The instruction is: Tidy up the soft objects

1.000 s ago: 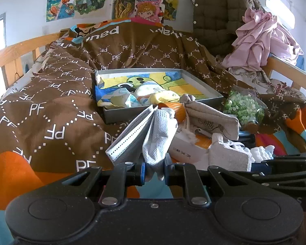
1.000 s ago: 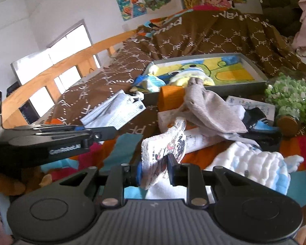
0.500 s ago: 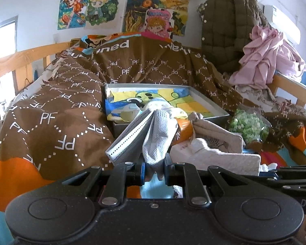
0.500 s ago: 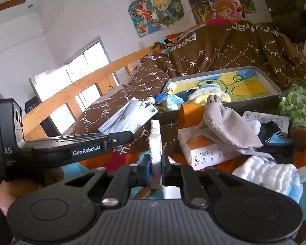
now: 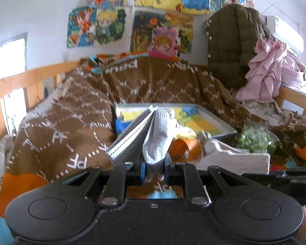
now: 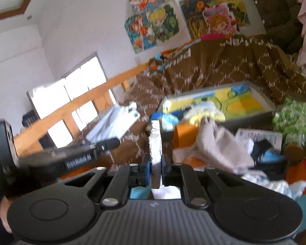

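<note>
right gripper | clamps white cloth edge-on | tray behind

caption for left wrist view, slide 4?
Left gripper shut on face masks, held up before the gray tray on the bed.

Folded pale face mask upright, raised before the tray; thin white cloth edge-on, upright.

Near left: the brown quilt lies bare, open passage.
Far centre: the tray has free yellow floor on its right.
Near right: orange cup, grey cloth and green-bead jar crowd together.
Far right: hanging jacket and pink clothes block.
</note>
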The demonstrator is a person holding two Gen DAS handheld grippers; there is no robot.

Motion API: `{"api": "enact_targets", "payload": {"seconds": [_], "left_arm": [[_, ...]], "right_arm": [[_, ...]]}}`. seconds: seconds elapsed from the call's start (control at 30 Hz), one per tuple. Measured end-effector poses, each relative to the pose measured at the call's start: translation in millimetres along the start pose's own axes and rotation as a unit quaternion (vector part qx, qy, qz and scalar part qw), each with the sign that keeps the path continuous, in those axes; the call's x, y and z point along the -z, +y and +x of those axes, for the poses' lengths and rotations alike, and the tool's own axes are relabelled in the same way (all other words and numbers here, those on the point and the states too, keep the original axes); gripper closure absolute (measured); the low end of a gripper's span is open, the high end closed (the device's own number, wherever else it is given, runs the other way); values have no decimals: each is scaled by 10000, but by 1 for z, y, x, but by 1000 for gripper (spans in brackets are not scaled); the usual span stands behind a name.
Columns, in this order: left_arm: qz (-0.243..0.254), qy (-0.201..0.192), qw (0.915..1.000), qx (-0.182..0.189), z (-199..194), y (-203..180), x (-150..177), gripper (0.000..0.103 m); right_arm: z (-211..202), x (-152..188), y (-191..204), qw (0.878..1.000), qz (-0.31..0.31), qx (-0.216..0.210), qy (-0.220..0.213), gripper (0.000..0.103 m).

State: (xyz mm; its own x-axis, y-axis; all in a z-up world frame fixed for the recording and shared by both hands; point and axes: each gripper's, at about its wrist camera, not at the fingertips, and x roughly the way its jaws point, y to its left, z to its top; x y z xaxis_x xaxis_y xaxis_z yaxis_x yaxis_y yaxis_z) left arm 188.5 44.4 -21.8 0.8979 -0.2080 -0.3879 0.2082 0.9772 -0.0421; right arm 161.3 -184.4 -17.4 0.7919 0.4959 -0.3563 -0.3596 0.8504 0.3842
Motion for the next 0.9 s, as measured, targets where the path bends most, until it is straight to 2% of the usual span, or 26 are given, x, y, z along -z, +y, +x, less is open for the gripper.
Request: {"api": "enact_targets", "payload": {"seconds": [0.2, 0.33, 0.6, 0.77, 0.9], "left_arm": [[-253, -244, 9991, -231, 6, 2, -7, 85], [-184, -368, 9985, -351, 13, 6, -10, 85], [-77, -749, 9964, -383, 63, 17, -29, 85], [-388, -598, 9973, -178, 107, 25, -37, 85], [-357, -422, 9985, -18, 134, 28, -35, 85]], "right_arm": [[4, -40, 11, 9947, -899, -290, -399, 91], [27, -54, 14, 9900, -1292, -232, -519, 91], [76, -66, -10, 9938, -952, 63, -564, 91], [104, -74, -25, 9930, -1026, 134, -577, 91], [124, -82, -32, 9933, -985, 157, -580, 91]]}}
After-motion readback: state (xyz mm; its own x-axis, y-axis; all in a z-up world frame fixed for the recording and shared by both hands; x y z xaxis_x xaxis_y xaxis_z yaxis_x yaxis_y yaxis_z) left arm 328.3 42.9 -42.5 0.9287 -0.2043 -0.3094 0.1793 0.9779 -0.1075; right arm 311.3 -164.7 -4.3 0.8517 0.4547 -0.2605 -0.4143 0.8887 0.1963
